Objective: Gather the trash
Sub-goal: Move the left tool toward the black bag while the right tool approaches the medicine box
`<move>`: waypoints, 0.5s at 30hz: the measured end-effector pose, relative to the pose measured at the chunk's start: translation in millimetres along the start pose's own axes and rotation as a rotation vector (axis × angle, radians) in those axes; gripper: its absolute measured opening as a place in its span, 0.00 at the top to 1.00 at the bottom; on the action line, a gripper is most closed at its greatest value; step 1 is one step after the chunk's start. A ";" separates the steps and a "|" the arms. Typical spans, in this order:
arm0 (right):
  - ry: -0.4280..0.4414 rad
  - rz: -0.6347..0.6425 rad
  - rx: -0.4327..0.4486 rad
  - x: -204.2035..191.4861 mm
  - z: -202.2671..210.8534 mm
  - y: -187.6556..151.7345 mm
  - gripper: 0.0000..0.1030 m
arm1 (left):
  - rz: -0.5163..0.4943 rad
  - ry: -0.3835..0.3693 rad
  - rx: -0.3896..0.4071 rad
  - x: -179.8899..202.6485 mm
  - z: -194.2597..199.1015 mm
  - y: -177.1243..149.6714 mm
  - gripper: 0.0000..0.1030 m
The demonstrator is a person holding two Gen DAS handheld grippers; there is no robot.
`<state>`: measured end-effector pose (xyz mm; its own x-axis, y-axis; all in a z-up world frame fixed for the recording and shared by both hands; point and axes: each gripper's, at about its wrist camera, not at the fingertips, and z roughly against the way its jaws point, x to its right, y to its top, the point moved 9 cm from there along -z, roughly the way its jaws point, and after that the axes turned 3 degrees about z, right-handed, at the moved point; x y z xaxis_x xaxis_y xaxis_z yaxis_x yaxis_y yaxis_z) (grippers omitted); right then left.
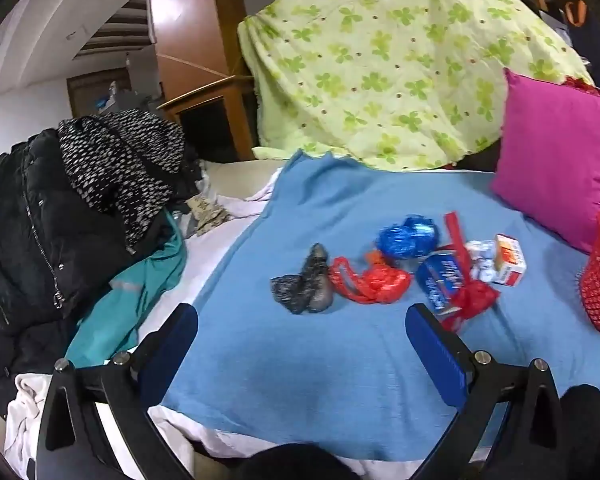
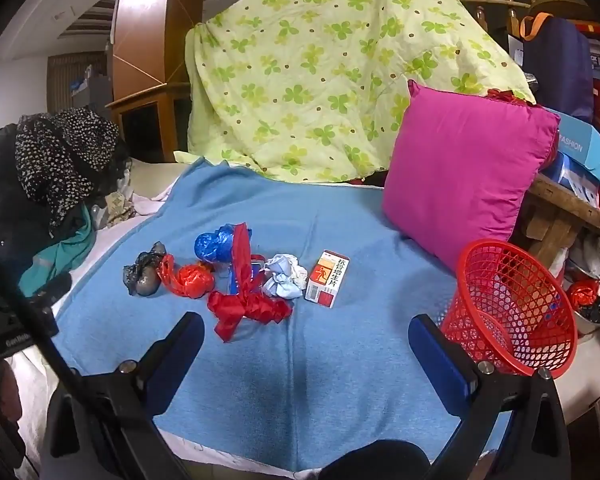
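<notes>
Trash (image 2: pixel 236 276) lies clustered on a blue blanket (image 2: pixel 340 360): crumpled bags, paper, a small box (image 2: pixel 327 279). Both tongs, left gripper (image 1: pixel 302 344) and right gripper (image 2: pixel 306 354), hover spread, holding nothing. Red basket (image 2: pixel 512 312) stands beside them.

chinese characters "抗骨增生片" run down the small medicine box (image 2: pixel 327 278) on the blanket; "fashion" is printed on a light blue carton (image 2: pixel 586 148) behind the pillow.

Dim indoor light, fisheye-warped edges
</notes>
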<state>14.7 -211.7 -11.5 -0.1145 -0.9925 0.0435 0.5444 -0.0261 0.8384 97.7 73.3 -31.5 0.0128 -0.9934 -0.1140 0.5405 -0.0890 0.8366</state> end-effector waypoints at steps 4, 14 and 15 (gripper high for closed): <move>0.026 -0.018 0.012 6.1 -1.9 -0.9 0.00 | 0.034 0.041 -0.019 -32.8 -14.1 -3.2 0.00; 0.063 -0.125 -0.061 39.0 -56.6 -2.0 0.00 | 0.169 0.063 -0.142 -101.1 -75.9 -22.2 0.00; 0.071 -0.150 -0.071 44.4 -65.0 -2.6 0.00 | 0.175 0.054 -0.152 -100.9 -81.7 -23.8 0.00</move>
<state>62.2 -263.4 -47.1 -0.1409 -0.9827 -0.1202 0.5830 -0.1805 0.7922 152.2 181.5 -83.7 0.1599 -0.9871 -0.0060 0.6468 0.1001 0.7561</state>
